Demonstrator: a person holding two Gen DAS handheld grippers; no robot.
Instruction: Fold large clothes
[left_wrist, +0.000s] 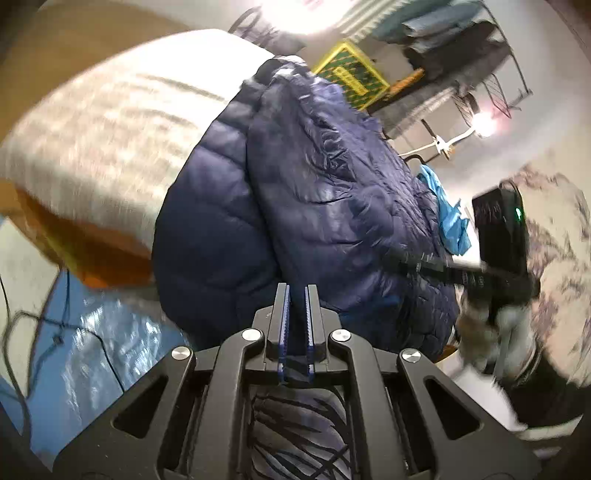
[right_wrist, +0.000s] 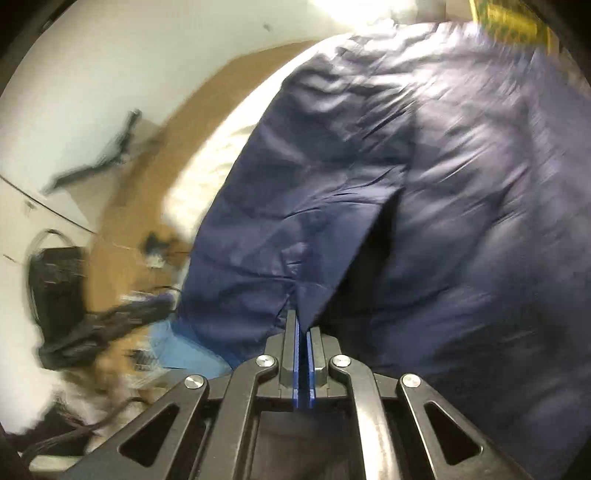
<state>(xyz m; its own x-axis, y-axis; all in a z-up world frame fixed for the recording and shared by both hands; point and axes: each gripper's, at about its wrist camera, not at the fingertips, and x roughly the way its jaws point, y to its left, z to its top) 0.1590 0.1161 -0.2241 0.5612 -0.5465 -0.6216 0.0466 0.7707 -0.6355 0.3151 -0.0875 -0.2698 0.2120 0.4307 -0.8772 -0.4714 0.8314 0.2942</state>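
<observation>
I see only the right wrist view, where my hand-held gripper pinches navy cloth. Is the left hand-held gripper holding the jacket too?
Observer: Yes. The left hand-held gripper is shut, with fabric of the navy jacket between its fingers.
Operator: How does the jacket lie in front of it?
Observer: A wrinkled layer lies over a quilted layer, which shows at the left.

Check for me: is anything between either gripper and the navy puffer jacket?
Nothing visible. The right gripper is shut on a fold of the navy puffer jacket; the left gripper is shut, jacket right at its tips.
</observation>
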